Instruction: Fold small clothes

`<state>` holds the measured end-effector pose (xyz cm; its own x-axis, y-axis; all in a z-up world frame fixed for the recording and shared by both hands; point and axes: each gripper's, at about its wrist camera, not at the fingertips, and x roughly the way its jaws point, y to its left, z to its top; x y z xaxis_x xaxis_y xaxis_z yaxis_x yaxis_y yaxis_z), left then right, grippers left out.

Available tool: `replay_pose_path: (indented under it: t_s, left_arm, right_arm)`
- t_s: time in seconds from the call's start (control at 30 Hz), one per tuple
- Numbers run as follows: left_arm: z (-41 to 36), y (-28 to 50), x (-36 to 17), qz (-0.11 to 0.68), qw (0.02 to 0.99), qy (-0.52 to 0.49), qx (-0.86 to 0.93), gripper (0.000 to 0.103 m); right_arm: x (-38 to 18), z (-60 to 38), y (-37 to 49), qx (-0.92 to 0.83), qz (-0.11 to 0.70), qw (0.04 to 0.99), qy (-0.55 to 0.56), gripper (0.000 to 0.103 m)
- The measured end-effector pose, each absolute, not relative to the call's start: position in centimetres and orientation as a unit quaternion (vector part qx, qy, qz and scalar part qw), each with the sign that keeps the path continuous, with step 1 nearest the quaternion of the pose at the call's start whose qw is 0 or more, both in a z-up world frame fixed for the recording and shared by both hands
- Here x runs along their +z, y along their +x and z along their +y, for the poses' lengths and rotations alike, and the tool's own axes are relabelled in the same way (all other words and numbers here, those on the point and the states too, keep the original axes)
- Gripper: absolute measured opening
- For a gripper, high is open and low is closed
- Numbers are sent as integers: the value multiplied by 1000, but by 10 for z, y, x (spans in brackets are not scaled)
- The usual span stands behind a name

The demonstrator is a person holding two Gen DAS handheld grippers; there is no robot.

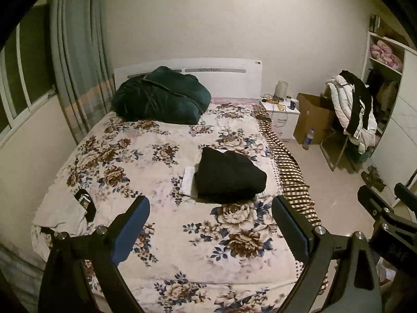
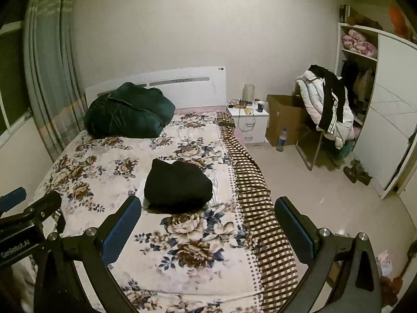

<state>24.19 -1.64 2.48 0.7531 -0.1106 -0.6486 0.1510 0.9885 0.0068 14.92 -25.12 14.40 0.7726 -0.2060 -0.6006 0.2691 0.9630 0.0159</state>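
A folded black garment (image 1: 229, 176) lies on the floral bed cover (image 1: 161, 172), on top of a folded white piece (image 1: 188, 180). It also shows in the right wrist view (image 2: 177, 186). A small white and black garment (image 1: 78, 208) lies at the bed's near left corner. My left gripper (image 1: 211, 208) is open and empty, held above the bed's near end, short of the black garment. My right gripper (image 2: 208, 210) is open and empty, over the bed's near right edge. Each gripper shows at the edge of the other's view.
A dark green bundled duvet (image 1: 161, 96) lies by the white headboard. A checked blanket (image 2: 263, 208) hangs over the bed's right side. A white nightstand (image 2: 250, 122), a cardboard box (image 2: 284, 114), a bottle (image 2: 281, 139), a chair with coats (image 2: 328, 109) and a wardrobe (image 2: 385, 120) stand at right.
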Motion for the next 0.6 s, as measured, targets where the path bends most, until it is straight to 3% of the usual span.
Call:
replay_pose_path:
  t_s: [0.6]
  left_arm:
    - [-11,228,24,343,937,33,-55,103]
  right_arm:
    - [152,-250,138,-118,311,941,59,103]
